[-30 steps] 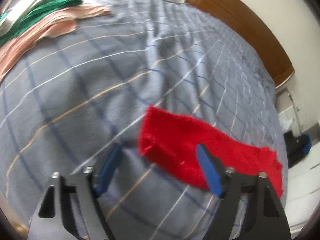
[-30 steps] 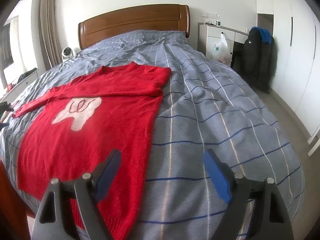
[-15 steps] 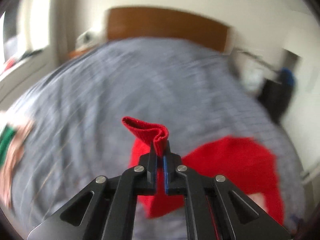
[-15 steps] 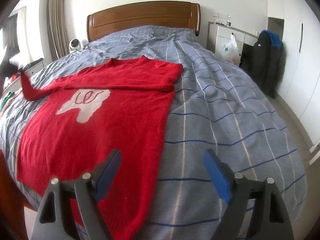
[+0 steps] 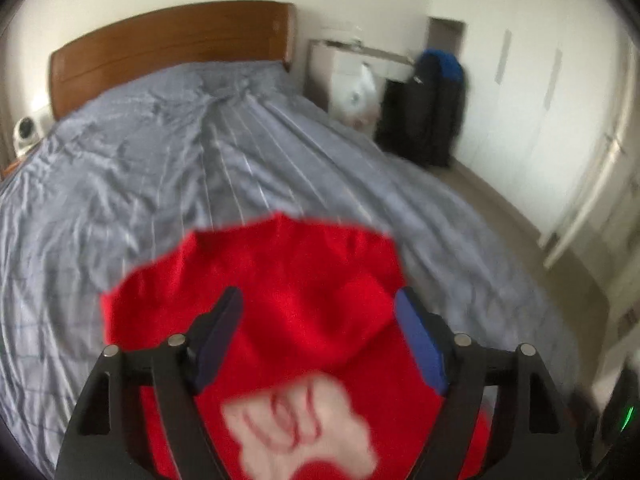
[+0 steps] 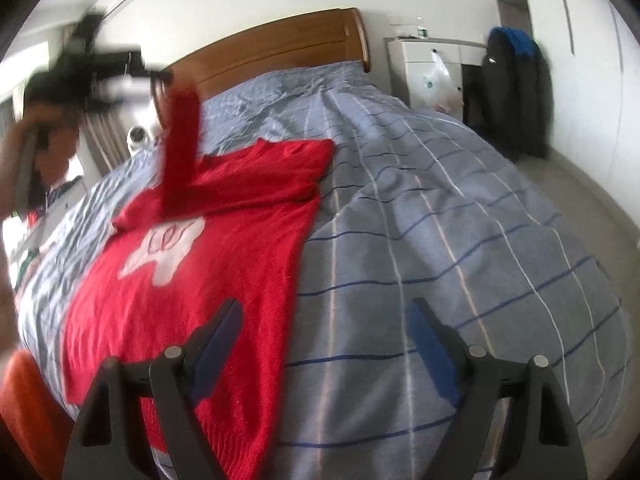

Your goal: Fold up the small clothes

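The left claw (image 5: 318,296) is letting go. Half a second earlier it was pinched shut on the cuff of the red sweater's left sleeve, carrying it up and across from the side of the bed (image 6: 440,200). Now its jaws are opening and stand wide apart, with nothing pinched between them. Only the body of the sweater (image 5: 300,272) lies below them, with the white patch (image 5: 304,420) at the lower edge of the left wrist view.

From the right wrist view, the sleeve (image 6: 182,148) is a blurred upright strip in the air. Its top is near the raised left claw and its foot is on the chest of the sweater, just above the patch. It looks freshly released and about to drop across the chest. Whether the cuff has fully left the pads is too blurred to tell from this side.

The right claw (image 6: 326,308) has barely moved. It hangs open and empty over the near edge of the bed, above the sweater's right edge.

The sweater lies flat on the bed, front up. Its other sleeve (image 6: 272,168) is already folded across the shoulders.

Judging from this, both sleeves will soon be tucked in, leaving the body folds to do. The dropped sleeve may land crooked and need smoothing.
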